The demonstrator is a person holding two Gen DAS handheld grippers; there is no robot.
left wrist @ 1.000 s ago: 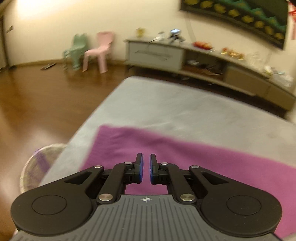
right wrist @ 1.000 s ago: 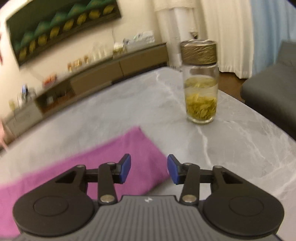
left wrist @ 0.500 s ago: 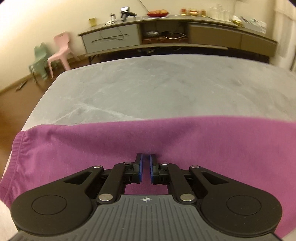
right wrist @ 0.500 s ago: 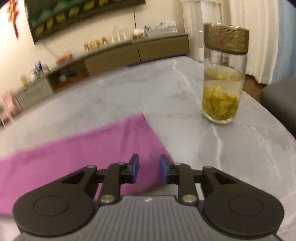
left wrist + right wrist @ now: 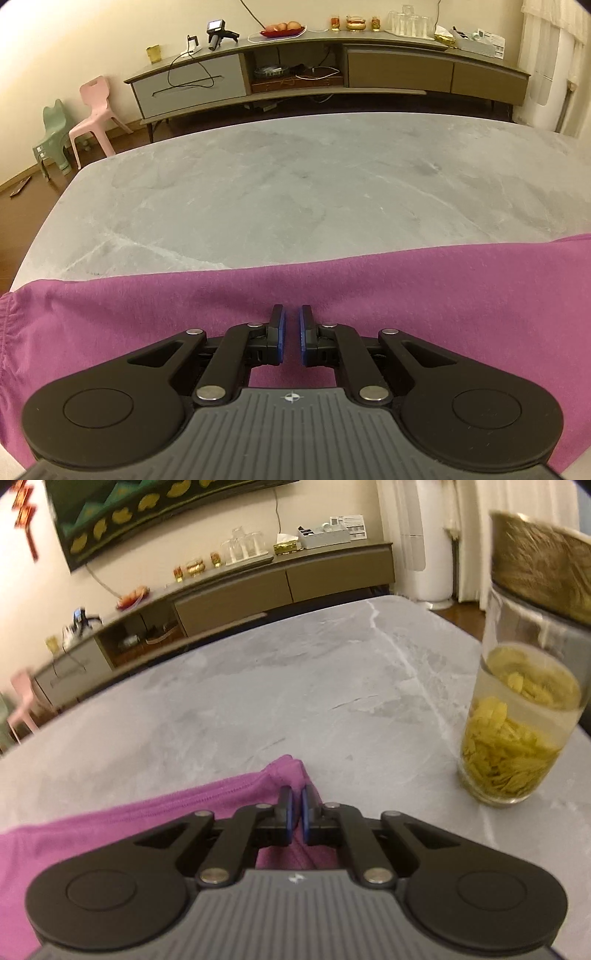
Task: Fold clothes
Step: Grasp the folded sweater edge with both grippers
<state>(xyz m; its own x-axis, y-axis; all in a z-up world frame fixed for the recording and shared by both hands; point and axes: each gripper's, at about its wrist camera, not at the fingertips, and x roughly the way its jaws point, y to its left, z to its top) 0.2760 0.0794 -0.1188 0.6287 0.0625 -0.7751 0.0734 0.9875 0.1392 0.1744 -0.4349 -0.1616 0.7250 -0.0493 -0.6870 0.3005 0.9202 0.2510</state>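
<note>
A purple garment (image 5: 406, 295) lies flat across the near part of the grey marble table (image 5: 295, 177). My left gripper (image 5: 291, 321) hovers over its middle, shut, with only a thin gap between the blue pads and nothing seen pinched. In the right wrist view the garment's right end (image 5: 147, 823) rises into a small bunched peak at the fingertips. My right gripper (image 5: 295, 801) is closing on that corner, and its pads press the fabric between them.
A tall glass jar (image 5: 517, 720) with yellow contents and a brown lid stands on the table (image 5: 295, 686) close to the right of my right gripper. A long sideboard (image 5: 399, 70) lines the far wall. Two small plastic chairs (image 5: 96, 110) stand on the floor at the left.
The right gripper's jaws went from wide apart to closed on the garment's right corner, which now bunches up. The left gripper swung over the garment's middle, staying shut.
</note>
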